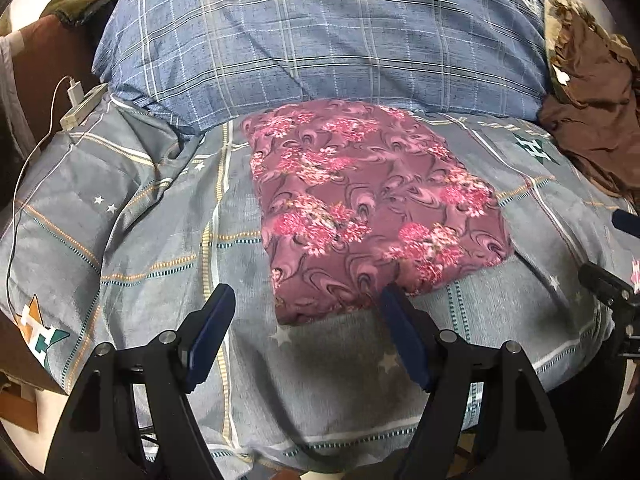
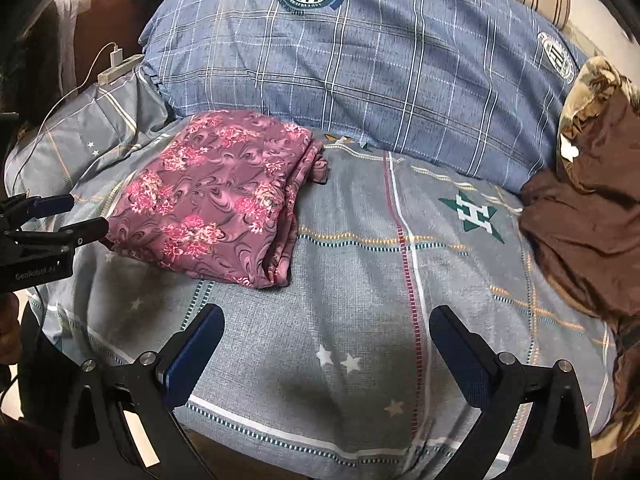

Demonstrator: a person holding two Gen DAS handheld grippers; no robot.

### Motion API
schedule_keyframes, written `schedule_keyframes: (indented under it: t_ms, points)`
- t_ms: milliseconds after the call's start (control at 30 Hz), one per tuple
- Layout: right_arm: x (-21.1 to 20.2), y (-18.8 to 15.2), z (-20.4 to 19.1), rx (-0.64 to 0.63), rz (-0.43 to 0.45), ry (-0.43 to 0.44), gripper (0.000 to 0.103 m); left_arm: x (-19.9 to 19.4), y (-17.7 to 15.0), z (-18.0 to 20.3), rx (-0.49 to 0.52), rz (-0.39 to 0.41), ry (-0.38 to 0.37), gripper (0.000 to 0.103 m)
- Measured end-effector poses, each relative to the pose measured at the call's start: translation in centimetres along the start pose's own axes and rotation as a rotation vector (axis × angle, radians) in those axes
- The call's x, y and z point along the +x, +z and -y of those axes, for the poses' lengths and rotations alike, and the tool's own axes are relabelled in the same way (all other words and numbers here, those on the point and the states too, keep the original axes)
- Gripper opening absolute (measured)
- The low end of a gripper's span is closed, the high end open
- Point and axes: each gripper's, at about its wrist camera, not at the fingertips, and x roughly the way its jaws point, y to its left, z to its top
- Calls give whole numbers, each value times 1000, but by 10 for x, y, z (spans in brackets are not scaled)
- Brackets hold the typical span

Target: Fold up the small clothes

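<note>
- Left wrist view: the left tool (image 1: 306,304) is seen with its jaws apart and nothing between them, poised above the grey patterned bed (image 1: 140,240).
- Just ahead of this tool, the floral garment (image 1: 368,208) is shown lying flat as a tidy folded rectangle, its near edge beside the tool's right fingertip but not gripped.
- Beyond the garment a blue plaid pillow (image 1: 320,48) is seen; far ahead and to the right, a brown cloth heap (image 1: 592,120) is left crumpled.
- Right wrist view: the right tool (image 2: 326,322) is held spread wide and empty over bare bedding.
- The floral garment (image 2: 216,204) is seen ahead and to the left of this tool, well clear of it, its stacked layers visible along the folded edge.
- This piece is judged to be finished; the brown cloth heap (image 2: 580,208), ahead and to the right, appears yet to be folded.
</note>
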Motion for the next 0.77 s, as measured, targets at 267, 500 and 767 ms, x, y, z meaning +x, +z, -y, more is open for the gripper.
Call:
schedule_keyframes:
  t_ms: [267,500,767]
  points:
    - [-1,-2,-4,21,-6,21,103,-7,-6,12,49,-10,-55,76]
    - [-2,-2,-6,12,-9,6,103,-12,-2,16,66,1,-84,76]
    - [2,-1,-4,10,-27,-8,103,-29,6,16,67,57,-59,78]
